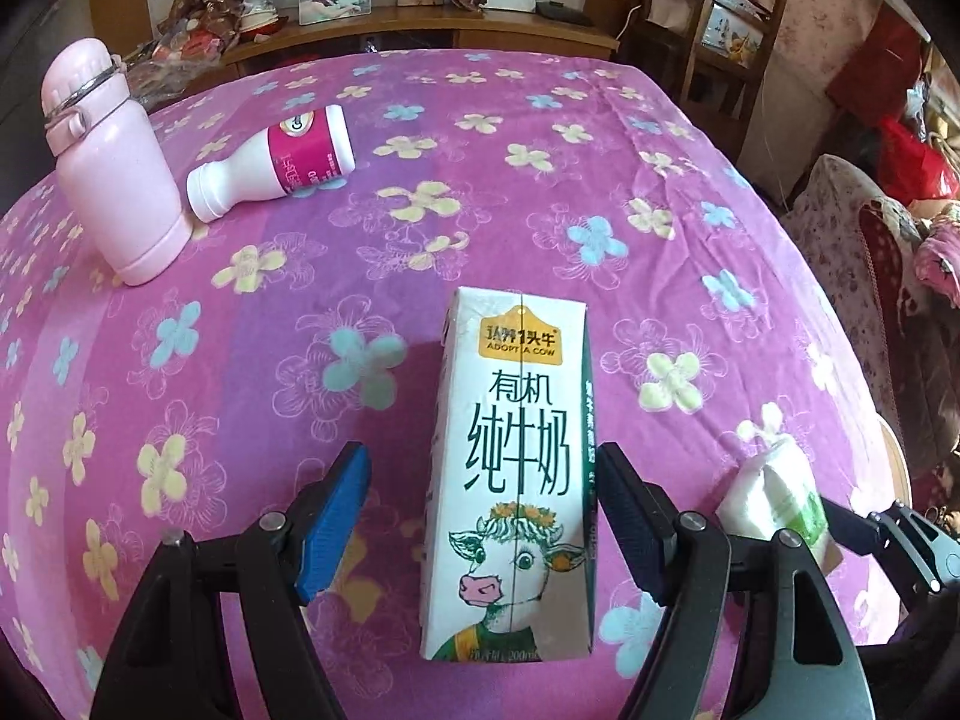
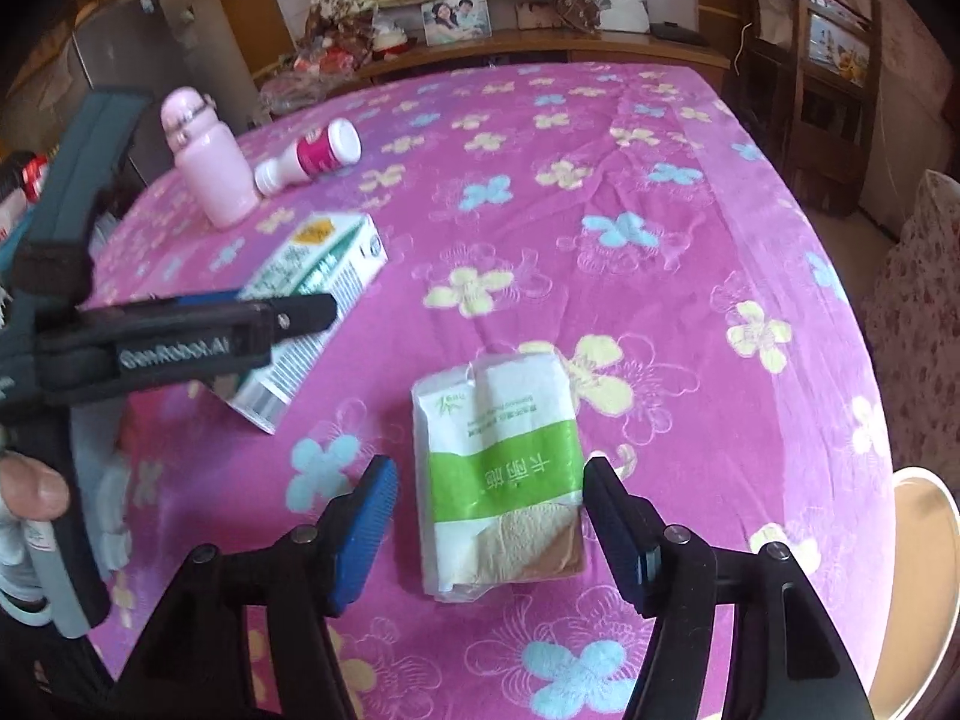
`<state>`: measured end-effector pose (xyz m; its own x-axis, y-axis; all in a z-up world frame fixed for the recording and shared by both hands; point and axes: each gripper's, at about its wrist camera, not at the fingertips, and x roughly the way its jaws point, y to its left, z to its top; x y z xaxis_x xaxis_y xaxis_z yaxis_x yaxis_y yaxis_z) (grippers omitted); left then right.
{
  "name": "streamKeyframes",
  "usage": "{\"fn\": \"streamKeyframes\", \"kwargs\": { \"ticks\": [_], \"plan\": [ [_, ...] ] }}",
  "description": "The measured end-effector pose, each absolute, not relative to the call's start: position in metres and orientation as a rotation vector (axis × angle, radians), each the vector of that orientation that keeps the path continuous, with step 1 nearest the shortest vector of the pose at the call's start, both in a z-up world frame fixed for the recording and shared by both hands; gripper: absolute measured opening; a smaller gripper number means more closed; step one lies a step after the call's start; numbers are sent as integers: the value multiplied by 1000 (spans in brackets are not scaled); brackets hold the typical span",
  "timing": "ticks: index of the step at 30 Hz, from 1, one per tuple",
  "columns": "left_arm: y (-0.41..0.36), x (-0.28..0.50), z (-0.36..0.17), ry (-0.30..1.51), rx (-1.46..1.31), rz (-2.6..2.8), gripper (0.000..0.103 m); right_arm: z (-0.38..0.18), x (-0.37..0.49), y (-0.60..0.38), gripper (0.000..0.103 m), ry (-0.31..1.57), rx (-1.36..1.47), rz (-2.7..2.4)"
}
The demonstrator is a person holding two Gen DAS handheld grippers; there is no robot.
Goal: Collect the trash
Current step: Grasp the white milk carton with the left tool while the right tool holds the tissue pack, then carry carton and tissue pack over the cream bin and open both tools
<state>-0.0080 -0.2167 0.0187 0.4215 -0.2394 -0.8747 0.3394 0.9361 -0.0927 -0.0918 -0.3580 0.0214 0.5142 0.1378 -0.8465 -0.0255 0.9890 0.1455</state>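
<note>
Currently, a milk carton (image 1: 513, 474) is being straddled by the left gripper (image 1: 480, 516), whose jaws are standing apart: the blue pad on the left is clear of the carton, while the dark pad on the right is lying just beside its right edge, and whether it is touching cannot be told. The carton is lying flat on the pink flowered cloth (image 1: 540, 180) covering the table, its cow print turned toward the near side.

A tissue pack (image 2: 501, 474) with a green band is being framed by the right gripper (image 2: 489, 525), which is released; both pads are standing clear of the pack, with cloth showing on either side. The pack is lying on the cloth in the near middle of the table, to the right of the carton.

At the far left of the table, a pink flask (image 1: 111, 162) is standing upright, and a white yogurt bottle (image 1: 273, 162) with a magenta label is lying on its side just beside it, its neck pointing toward the flask's base. In the right wrist view, a thumb (image 2: 36, 489) is being seen at the left edge, wrapped around the handle of the left gripper.
</note>
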Motion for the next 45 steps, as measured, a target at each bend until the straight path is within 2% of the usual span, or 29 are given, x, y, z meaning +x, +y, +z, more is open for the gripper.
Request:
{"fn": "streamKeyframes", "kwargs": {
  "ticks": [2,3,4,5,9,24,33,45],
  "plan": [
    [-216,-10,18,1064,110,-366,74,19,-92,-356,68,1019,92,73],
    [-216,-11,19,1058,111,-371,65,18,-94,-356,67,1009,90,71],
    [-216,-12,19,1053,117,-373,57,18,-95,-356,59,1003,82,65],
    [-216,-14,19,1048,130,-364,56,18,-96,-355,50,998,70,61],
    [-213,-26,24,1017,139,-365,56,25,-103,-358,41,976,93,73],
    [-236,-97,61,940,137,-448,56,63,-162,-384,41,888,169,39],
    [-294,-141,75,920,164,-586,56,73,-210,-445,41,869,223,-68],
    [-394,-188,67,950,227,-751,56,63,-268,-541,41,887,295,-251]
  ]
}}
